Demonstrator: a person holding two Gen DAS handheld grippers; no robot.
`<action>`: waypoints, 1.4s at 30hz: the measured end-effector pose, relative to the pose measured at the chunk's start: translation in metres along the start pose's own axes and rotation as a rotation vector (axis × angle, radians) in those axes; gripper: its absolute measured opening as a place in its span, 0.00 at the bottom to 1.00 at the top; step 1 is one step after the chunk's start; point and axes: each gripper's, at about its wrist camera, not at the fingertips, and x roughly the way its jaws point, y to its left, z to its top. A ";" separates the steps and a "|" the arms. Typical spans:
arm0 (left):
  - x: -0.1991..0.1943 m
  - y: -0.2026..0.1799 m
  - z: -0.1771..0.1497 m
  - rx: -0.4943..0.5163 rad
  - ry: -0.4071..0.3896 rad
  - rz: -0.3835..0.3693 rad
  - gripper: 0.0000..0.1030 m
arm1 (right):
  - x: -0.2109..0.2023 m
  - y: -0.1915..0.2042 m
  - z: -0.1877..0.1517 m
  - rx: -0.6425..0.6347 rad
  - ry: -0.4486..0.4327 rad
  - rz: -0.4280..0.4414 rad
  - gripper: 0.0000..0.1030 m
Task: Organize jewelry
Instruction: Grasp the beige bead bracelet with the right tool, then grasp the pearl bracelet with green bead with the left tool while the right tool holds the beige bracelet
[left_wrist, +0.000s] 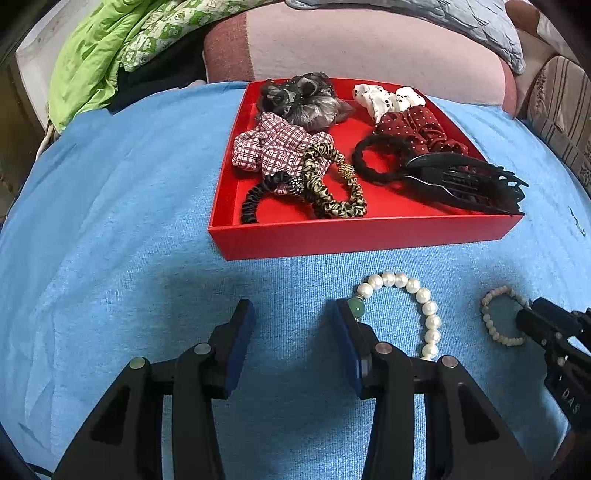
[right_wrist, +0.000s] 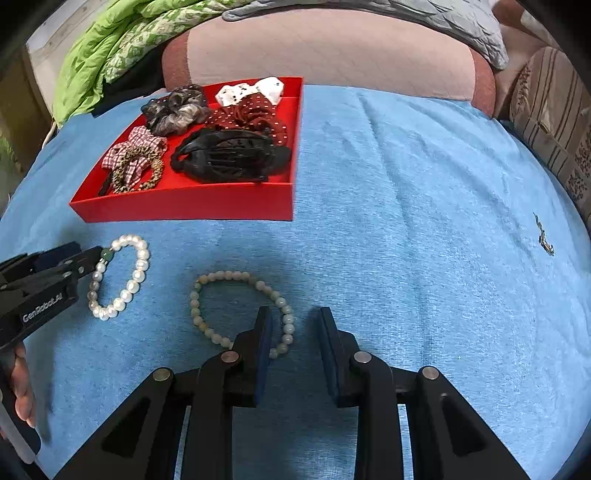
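**Two bracelets on blue cloth, red tray beyond**

Nearest the lens in the left wrist view is the left gripper (left_wrist: 293, 314), its blue-padded jaws standing apart with only bare blue cloth (left_wrist: 110, 258) between them. The right-hand finger's tip sits against the green bead of the pearl bracelet (left_wrist: 417, 291), which curls away toward 2 o'clock from that tip – touching, not clamped.

In the right wrist view the right gripper (right_wrist: 295, 319) also has its jaws apart. The pale green bead bracelet (right_wrist: 207, 291) lies flat on the cloth; its 4 o'clock arc passes under the left-hand finger and shows in the gap, yet neither pad presses on it. The pearl bracelet (right_wrist: 138, 273) lies at 9 o'clock from the bead bracelet, clear of it, with the other gripper's tip at its green bead. A person's hand (right_wrist: 24, 391) shows at the lower left edge.

At 12 o'clock from the pearl bracelet stands the red tray (left_wrist: 362, 236) – near but apart. It holds scrunchies: a grey one (left_wrist: 306, 99), a white spotted one (left_wrist: 384, 98), a dark red dotted one (left_wrist: 417, 129), a red check one (left_wrist: 273, 147) and a leopard-print one (left_wrist: 332, 188). A black hair claw (left_wrist: 465, 184) lies at the tray's 4 o'clock corner, over a black hair tie (left_wrist: 373, 158)
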 end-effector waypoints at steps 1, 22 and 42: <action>-0.001 0.000 -0.001 -0.001 0.001 -0.003 0.42 | 0.000 0.001 0.000 -0.004 -0.001 0.001 0.28; -0.016 -0.019 -0.019 -0.011 0.035 -0.028 0.00 | 0.002 0.008 -0.004 -0.009 -0.028 0.015 0.12; -0.031 0.001 -0.022 -0.040 -0.019 -0.090 0.60 | -0.019 0.003 -0.004 0.033 -0.033 0.144 0.08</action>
